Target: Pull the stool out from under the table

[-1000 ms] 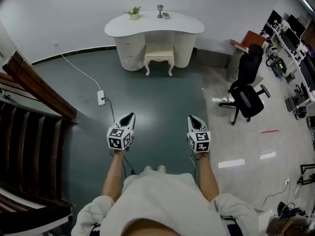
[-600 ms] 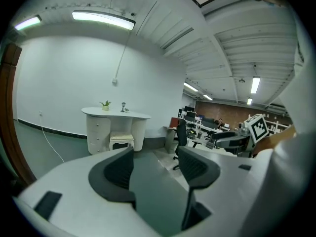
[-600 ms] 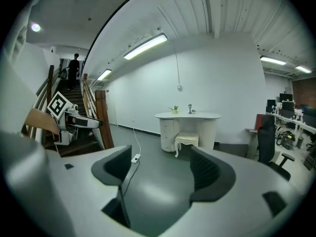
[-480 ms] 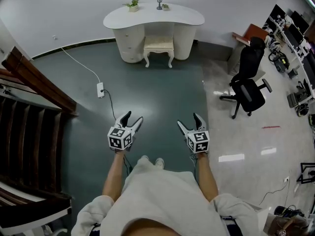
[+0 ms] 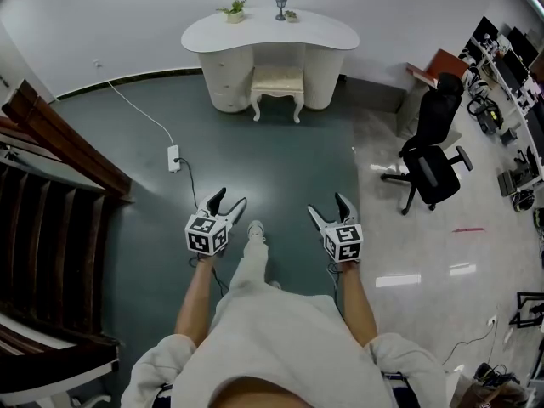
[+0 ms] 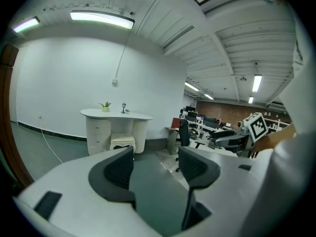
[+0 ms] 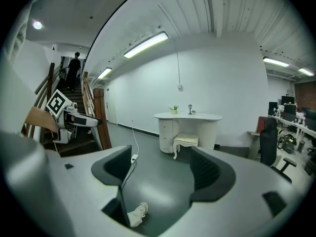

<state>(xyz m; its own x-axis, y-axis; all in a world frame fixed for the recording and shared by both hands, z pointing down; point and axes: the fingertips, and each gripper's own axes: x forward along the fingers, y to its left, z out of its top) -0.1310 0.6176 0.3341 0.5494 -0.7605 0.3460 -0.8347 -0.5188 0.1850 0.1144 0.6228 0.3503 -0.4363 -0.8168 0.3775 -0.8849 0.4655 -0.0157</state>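
A cream stool [image 5: 277, 83] with curved legs stands tucked into the knee gap of a white kidney-shaped table [image 5: 327, 34] at the far wall. Both grippers are held far from it, over the green floor in front of the person. My left gripper [image 5: 228, 201] is open with nothing between its jaws. My right gripper [image 5: 328, 206] is open and empty too. In the left gripper view the stool [image 6: 122, 142] shows small beyond the left gripper [image 6: 155, 157]. The right gripper view shows the stool [image 7: 186, 140] under the table [image 7: 187, 116], past the right gripper [image 7: 160, 164].
A white power strip [image 5: 173, 157] with its cable lies on the floor to the left. A wooden staircase [image 5: 51, 185] fills the left side. A black office chair [image 5: 429, 164] stands at the right, with computer desks [image 5: 510, 66] behind it. The person's shoe [image 5: 256, 230] is between the grippers.
Both grippers went from shut to open. The person has taken a step, and one foot now reaches forward between the grippers.
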